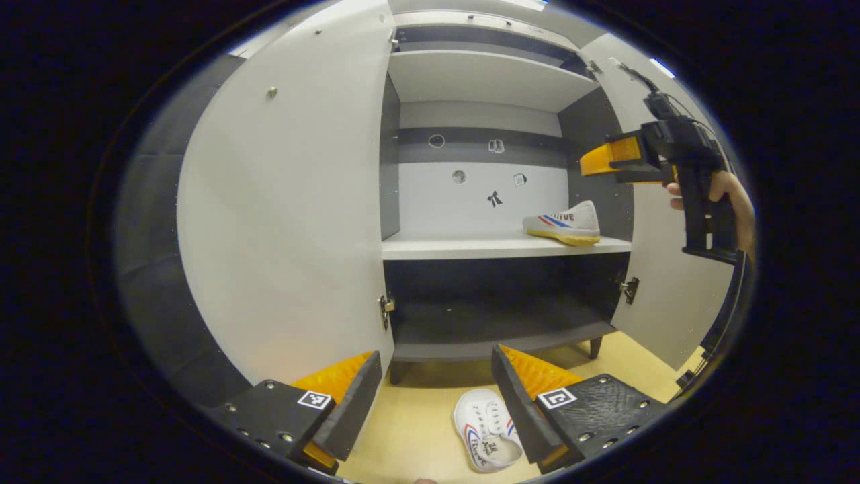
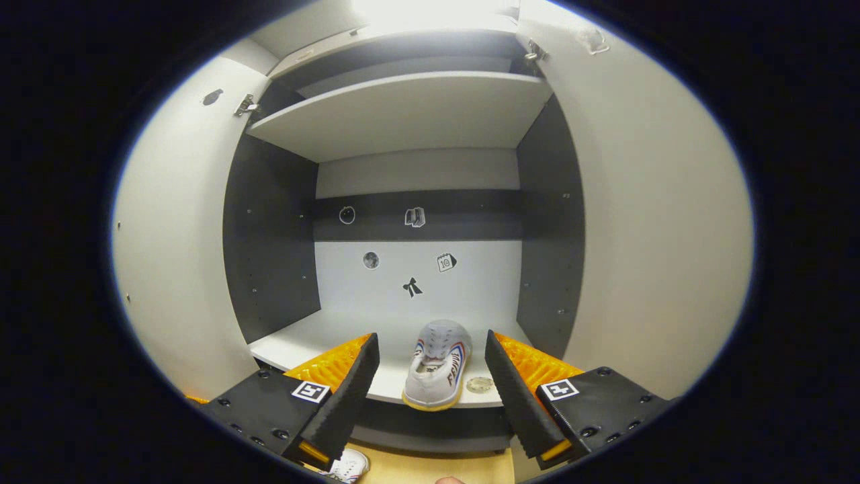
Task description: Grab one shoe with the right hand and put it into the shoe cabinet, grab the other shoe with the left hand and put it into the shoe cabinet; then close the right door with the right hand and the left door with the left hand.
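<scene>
Left gripper (image 1: 430, 396) hangs released over the floor shoe (image 1: 485, 430), light, soft canvas: best pinched across its sides. Right gripper (image 2: 430, 386), fingers spread, is just behind the other shoe (image 2: 437, 366) on the shelf (image 2: 295, 349).

Matt cabinet shelf (image 1: 470, 247), cloth shoe (image 1: 564, 224)

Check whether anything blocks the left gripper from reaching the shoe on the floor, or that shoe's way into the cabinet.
Nothing visible does. The left gripper hangs open above the shoe on the floor, with bare floor around it. Both cabinet doors stand open, and the middle shelf has free room left of the shoe already placed.
</scene>
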`<state>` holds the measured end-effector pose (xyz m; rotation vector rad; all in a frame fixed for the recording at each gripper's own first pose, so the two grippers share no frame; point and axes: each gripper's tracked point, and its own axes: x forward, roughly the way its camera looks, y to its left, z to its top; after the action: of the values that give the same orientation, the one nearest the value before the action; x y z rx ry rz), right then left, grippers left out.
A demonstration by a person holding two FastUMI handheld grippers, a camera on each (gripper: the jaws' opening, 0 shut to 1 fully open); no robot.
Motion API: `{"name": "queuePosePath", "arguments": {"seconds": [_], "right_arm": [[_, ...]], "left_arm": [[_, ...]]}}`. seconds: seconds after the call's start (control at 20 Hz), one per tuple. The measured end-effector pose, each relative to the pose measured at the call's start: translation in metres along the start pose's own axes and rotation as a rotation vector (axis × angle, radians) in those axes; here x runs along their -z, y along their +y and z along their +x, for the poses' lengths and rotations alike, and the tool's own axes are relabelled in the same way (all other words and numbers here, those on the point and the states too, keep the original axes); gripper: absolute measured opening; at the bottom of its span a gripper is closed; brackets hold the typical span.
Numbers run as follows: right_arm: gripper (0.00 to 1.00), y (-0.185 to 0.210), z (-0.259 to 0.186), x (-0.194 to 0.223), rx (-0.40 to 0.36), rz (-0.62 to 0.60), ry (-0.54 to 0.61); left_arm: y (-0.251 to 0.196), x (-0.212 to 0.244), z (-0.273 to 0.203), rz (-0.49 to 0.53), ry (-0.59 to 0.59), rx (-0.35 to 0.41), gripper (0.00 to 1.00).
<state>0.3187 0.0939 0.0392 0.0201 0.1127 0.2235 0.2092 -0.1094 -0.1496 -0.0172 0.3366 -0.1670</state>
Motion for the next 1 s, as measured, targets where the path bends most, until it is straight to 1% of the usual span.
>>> {"name": "queuePosePath", "arguments": {"seconds": [0.05, 0.1, 0.25, 0.45, 0.65, 0.9, 0.95, 1.0], "right_arm": [[0.93, -0.002, -0.011, 0.004, 0.008, -0.013, -0.006], [0.98, -0.003, -0.023, 0.008, 0.011, -0.024, -0.008], [0.99, -0.006, -0.056, 0.024, 0.017, -0.069, 0.003], [1.0, -0.012, -0.087, 0.046, 0.038, -0.106, 0.021], [1.0, -0.013, -0.111, 0.07, 0.041, -0.092, 0.06], [1.0, -0.019, -0.127, 0.093, 0.051, -0.071, 0.113], [1.0, -0.019, -0.13, 0.095, 0.051, -0.064, 0.121], [1.0, -0.019, -0.134, 0.096, 0.05, -0.057, 0.123]], "left_arm": [[-0.002, 0.006, 0.005, 0.006, 0.016, 0.011, 0.94], [-0.002, 0.014, 0.011, 0.009, 0.034, 0.022, 0.94], [-0.01, 0.045, 0.031, 0.01, 0.106, 0.053, 0.95], [-0.022, 0.088, 0.049, 0.022, 0.209, 0.09, 0.95], [-0.036, 0.136, 0.059, 0.027, 0.315, 0.116, 0.95], [-0.045, 0.189, 0.062, 0.02, 0.445, 0.129, 0.95], [-0.044, 0.197, 0.063, 0.016, 0.469, 0.126, 1.0], [-0.043, 0.205, 0.064, 0.008, 0.492, 0.122, 1.0]]}}
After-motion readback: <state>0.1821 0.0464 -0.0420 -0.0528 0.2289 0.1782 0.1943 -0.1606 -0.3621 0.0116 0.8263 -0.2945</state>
